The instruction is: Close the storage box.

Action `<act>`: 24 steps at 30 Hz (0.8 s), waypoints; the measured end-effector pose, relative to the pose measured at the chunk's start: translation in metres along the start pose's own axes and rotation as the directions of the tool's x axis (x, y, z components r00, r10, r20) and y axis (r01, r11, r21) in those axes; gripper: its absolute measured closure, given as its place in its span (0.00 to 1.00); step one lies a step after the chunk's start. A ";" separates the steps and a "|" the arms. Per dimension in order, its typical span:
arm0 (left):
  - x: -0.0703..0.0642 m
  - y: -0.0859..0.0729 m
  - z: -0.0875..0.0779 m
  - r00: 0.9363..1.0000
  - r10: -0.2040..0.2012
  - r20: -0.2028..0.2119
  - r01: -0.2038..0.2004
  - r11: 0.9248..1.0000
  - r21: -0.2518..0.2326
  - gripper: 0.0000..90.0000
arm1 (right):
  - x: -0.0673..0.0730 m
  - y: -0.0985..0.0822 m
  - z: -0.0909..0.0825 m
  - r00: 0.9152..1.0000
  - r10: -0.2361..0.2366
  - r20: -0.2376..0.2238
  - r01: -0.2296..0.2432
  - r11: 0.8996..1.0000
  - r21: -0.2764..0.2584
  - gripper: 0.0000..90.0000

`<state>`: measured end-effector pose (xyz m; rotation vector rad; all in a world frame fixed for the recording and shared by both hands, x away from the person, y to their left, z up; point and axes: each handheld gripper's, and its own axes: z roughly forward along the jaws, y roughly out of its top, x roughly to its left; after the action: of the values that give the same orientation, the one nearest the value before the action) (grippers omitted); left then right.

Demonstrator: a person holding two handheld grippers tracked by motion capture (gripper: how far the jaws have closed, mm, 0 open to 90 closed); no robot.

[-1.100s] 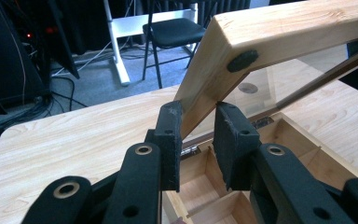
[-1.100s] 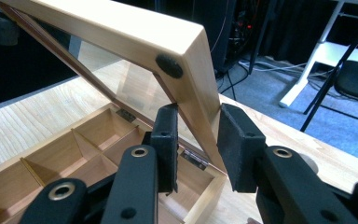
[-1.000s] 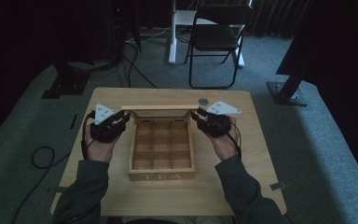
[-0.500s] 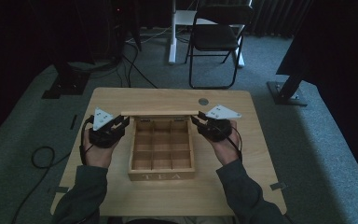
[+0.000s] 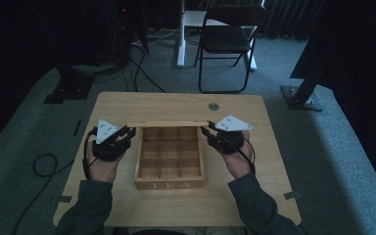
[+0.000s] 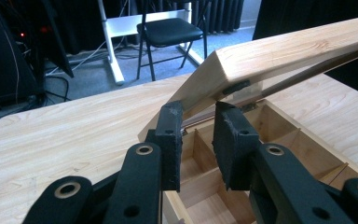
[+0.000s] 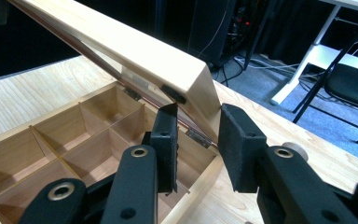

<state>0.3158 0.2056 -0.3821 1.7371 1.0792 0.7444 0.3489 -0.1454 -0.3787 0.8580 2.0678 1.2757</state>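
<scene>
Left hand-held gripper (image 5: 127,132): at the left end of the raised lid (image 5: 167,124); its jaws stand a little apart around the lid's corner, pads close to the wood, and whether they press on it cannot be told.
Right hand-held gripper (image 5: 206,131): at the lid's right end; jaws at their narrowest with a gap between them, the lid's corner in that gap in the right gripper view; a firm grip cannot be told.
Lid: pale wood, hinged at the box's far side, tilted up and open.
Box (image 5: 169,184): wooden, marked "TEA" on its near wall, split into nine compartments, all bare; it sits at the middle of the table (image 5: 127,103), nearer the near edge than the far one.
Hands: left hand (image 5: 100,166) and right hand (image 5: 237,159) rest on either side of the box, sleeves coming in over the near edge.
Far edge: a small round grommet (image 5: 214,106) right of centre.
Beyond the table: a folding chair (image 5: 227,39) on grey carpet.
</scene>
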 end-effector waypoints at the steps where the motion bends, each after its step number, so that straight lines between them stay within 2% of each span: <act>1: 0.000 0.000 -0.001 1.000 -0.001 0.000 0.001 1.000 0.000 0.80 | 0.001 0.000 -0.001 1.000 0.000 0.001 0.000 1.000 -0.001 0.75; 12: -0.004 -0.005 -0.006 1.000 -0.005 0.003 0.005 1.000 -0.001 0.80 | 0.006 -0.003 -0.009 1.000 0.011 -0.005 -0.011 1.000 -0.007 0.75; 24: -0.007 -0.010 -0.011 1.000 0.008 0.005 -0.008 1.000 0.018 0.80 | 0.017 -0.005 -0.018 1.000 -0.012 0.018 0.012 1.000 0.001 0.74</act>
<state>0.3007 0.2052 -0.3871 1.7590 1.0793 0.7369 0.3242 -0.1445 -0.3788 0.8528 2.0568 1.2558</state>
